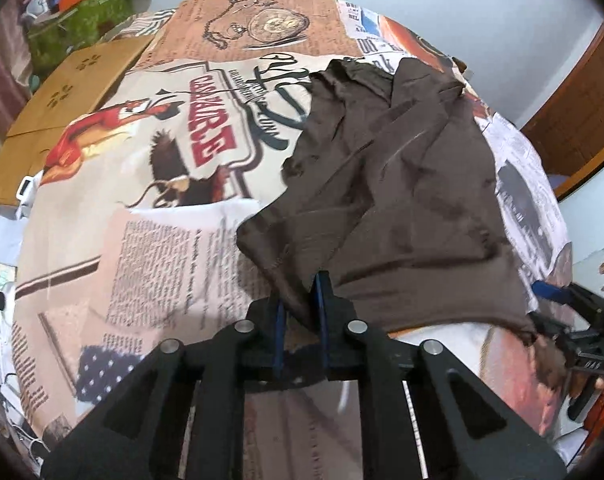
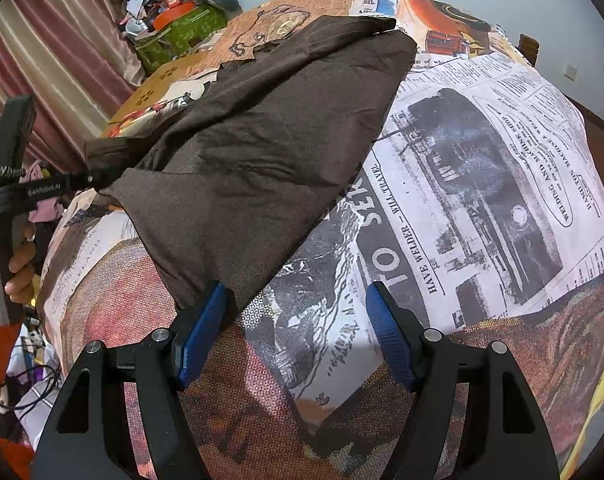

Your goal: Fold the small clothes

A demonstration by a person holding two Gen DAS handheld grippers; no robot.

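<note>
The left gripper (image 1: 300, 300) is squeezed tight on the near corner of a brown cloth (image 1: 390, 184). Its blue pads (image 1: 321, 300) pinch a bunch of the cloth between them. The right gripper (image 2: 298, 320) has its two blue fingers (image 2: 200, 334) spread wide apart and holds nothing. One finger sits right at the other near corner of the cloth, and I cannot tell if it touches.

The cloth lies on a bed (image 2: 482, 184) covered with a sheet printed like old newspapers. It starts at the near edge of the bed and stretches toward the far edge, a bit to the right of the middle in the left view. It looks thin and soft, a little shiny, with lots of small wrinkles. One long side runs straight. The far end is lumpy and bunched.

I think the fold has only just begun, because only one corner is held. Next, the open gripper likely needs to close on its own corner. Then both corners could be lifted and carried toward the far end so the cloth folds in half. Thin cloth like this may slip or sag, so the pull should be even.

Farther off, a flat cardboard box (image 1: 68, 96) sits past the left edge of the bed, and a green box (image 1: 82, 16) full of stuff stands behind it.
</note>
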